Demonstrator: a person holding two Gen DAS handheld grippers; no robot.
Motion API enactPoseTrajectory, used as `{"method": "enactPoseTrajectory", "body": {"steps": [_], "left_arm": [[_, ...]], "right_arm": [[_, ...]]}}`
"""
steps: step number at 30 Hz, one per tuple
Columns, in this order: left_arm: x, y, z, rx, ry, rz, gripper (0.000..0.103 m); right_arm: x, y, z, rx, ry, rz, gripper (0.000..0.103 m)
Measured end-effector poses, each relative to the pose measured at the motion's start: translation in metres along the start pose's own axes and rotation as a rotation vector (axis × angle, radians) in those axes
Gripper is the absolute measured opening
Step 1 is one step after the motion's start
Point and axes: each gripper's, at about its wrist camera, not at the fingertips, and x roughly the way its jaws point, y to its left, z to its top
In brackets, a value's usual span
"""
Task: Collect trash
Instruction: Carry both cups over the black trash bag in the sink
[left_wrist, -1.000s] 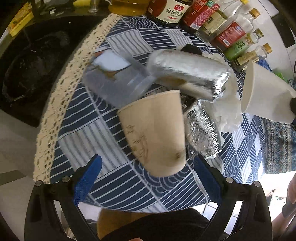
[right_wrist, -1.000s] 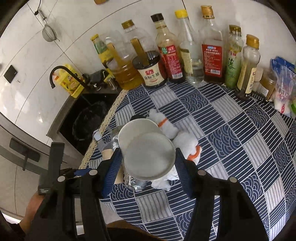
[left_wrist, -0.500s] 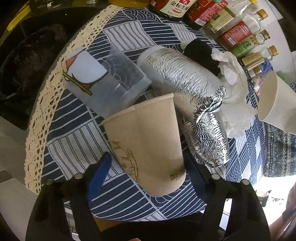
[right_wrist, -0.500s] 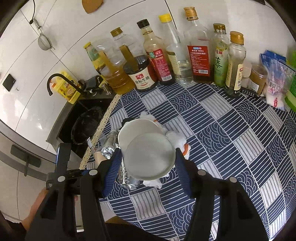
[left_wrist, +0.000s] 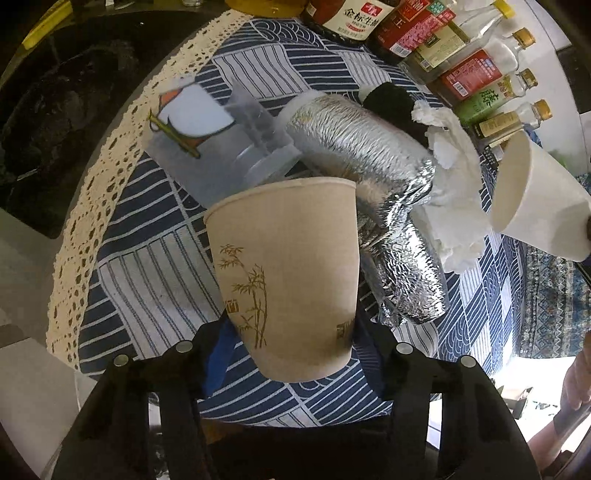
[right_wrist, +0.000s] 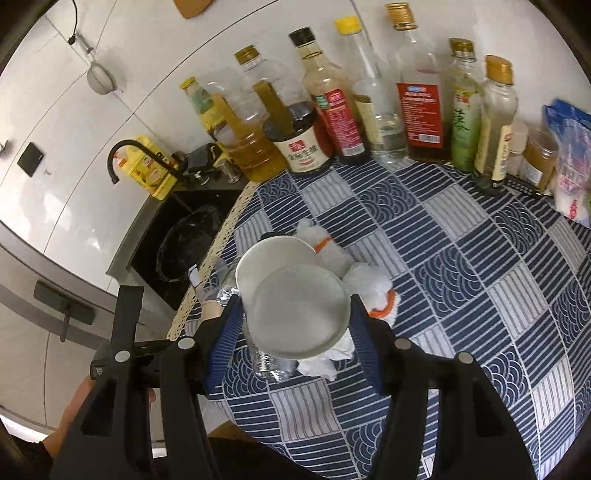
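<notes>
Tablecloth (left_wrist: 147, 266) partly hidden behind beige cup (left_wrist: 288, 273)

Home kitchen: sink (right_wrist: 184, 240), black tap (right_wrist: 122, 155), condiment bottles (right_wrist: 332, 110), patterned tablecloth (right_wrist: 480, 277).

Matt tan paper cup (left_wrist: 288, 273), crinkled shiny foil bundle (left_wrist: 369, 177), woven patterned cloth (right_wrist: 480, 258), glossy glass bottles (right_wrist: 417, 92)

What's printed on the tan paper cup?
Brown bamboo stalks on the tan paper cup, clearest in the left wrist view.
</notes>
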Motion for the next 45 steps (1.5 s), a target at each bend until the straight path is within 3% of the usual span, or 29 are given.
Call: {"method": "enactPoseTrajectory", "body": {"steps": [12, 23, 32, 45], "left_arm": [[-0.034, 0.011, -0.024, -0.026, -0.060, -0.005, 0.056], [-0.076, 0.062, -0.022, -0.073, -0.149, 0.006, 0.056], [-0.105, 0.131, 0.014, -0.082, -0.177, -0.015, 0.056], [-0.124, 0.242, 0.093, -0.017, -0.148, -0.042, 0.056]], "right_arm": [[0.021, 0.034, 0.012, -0.095, 0.026, 0.056, 0.058], [0.059, 0.086, 0.034, -0.172, 0.033, 0.086, 0.058], [0.118, 0.151, 0.057, -0.192, 0.064, 0.070, 0.058], [0.218, 0.247, 0.094, -0.152, 0.094, 0.028, 0.058]]}}
